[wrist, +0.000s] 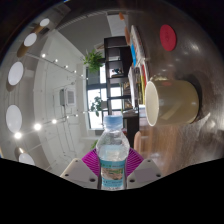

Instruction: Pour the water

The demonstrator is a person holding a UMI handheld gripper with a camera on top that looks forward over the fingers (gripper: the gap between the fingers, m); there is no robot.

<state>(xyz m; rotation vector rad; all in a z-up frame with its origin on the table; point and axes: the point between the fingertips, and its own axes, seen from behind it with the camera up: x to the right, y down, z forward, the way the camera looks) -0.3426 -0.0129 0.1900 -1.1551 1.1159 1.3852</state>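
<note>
A clear plastic water bottle [112, 152] with a pale blue label and a white cap stands between my gripper's fingers. The magenta pads [91, 161] press on both its sides, so my gripper [112, 166] is shut on it. The view is tilted sideways. A cream yellow mug [172, 99] with its open mouth turned to the bottle shows beyond the fingers to the right, on a wooden table [152, 143]. The bottle's cap sits a short way below and left of the mug's rim.
A colourful board [138, 52] and a pink round object [167, 38] lie farther off past the mug. A room with a lit ceiling, a dark shelf [116, 62] and green plants [94, 60] fills the background.
</note>
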